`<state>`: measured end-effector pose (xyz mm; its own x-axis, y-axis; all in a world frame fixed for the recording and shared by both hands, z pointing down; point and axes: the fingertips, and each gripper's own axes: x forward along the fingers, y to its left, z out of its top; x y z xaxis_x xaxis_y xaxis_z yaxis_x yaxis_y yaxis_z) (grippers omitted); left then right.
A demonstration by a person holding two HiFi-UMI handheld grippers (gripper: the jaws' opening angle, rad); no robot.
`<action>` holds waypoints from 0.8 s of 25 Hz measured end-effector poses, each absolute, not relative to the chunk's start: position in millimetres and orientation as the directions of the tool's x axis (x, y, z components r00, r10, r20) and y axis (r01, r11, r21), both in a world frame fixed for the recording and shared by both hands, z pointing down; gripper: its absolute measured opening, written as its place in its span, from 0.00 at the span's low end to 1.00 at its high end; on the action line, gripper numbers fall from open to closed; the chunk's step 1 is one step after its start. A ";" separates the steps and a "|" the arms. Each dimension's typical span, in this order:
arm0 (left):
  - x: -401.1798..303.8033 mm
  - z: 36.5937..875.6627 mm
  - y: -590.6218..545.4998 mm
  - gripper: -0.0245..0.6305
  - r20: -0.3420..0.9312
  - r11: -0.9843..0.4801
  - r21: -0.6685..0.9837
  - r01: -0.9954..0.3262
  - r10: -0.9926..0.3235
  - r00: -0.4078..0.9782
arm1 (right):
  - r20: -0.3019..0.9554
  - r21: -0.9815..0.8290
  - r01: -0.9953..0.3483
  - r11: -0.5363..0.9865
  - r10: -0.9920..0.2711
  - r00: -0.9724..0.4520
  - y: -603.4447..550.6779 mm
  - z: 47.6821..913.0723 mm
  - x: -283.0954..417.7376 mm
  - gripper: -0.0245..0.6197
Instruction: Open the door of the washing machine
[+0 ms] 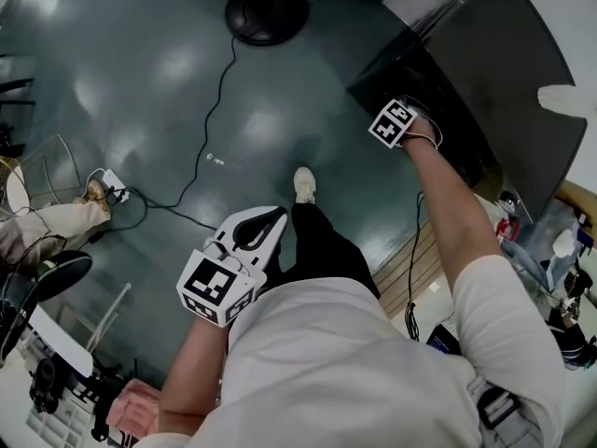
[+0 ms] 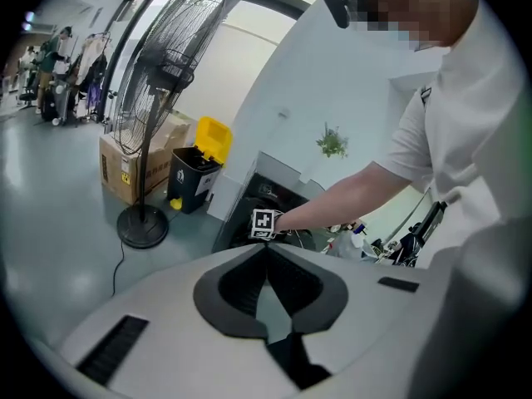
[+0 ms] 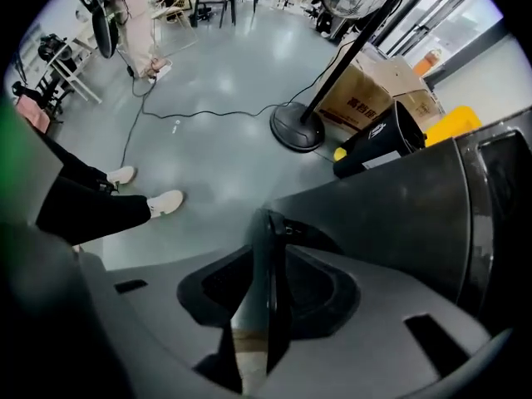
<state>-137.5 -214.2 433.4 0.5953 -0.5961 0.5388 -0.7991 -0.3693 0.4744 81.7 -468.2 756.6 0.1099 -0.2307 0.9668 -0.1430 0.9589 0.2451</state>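
Note:
The washing machine (image 1: 504,73) is a dark grey box at the upper right of the head view, its black front (image 1: 410,77) facing the floor side. My right gripper (image 1: 410,133) reaches down onto that front; only its marker cube and wrist show there. In the right gripper view the jaws point steeply down and stand open, with a thin dark edge of the door (image 3: 268,264) upright between them and a gap beside it. The machine's body (image 3: 399,214) fills the right. My left gripper (image 1: 266,227) hangs away from the machine at my waist, shut and holding nothing (image 2: 266,252).
A standing fan (image 2: 154,98) has its round base (image 1: 266,9) on the floor, with a cable (image 1: 219,91) trailing from it. A black bin with a yellow lid (image 2: 199,169) and a cardboard box (image 2: 125,160) stand beside the machine. My shoe (image 1: 304,185) is near the machine's front. Bottles and clutter (image 1: 550,241) sit at right.

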 end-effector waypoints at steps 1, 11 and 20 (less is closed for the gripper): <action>-136.0 434.8 -214.6 0.07 0.541 -0.367 0.477 -0.799 -0.594 0.596 | 0.964 0.250 -0.139 0.958 -0.233 0.127 -468.6 759.3 84.2 0.24; -123.9 441.3 -223.5 0.07 0.541 -0.371 0.490 -0.789 -0.580 0.609 | 0.959 0.253 -0.096 0.963 -0.236 0.155 -468.2 762.9 84.1 0.17; -115.9 439.2 -221.9 0.07 0.532 -0.402 0.490 -0.774 -0.565 0.630 | 0.968 0.216 -0.075 0.974 -0.203 0.144 -448.6 763.3 78.0 0.15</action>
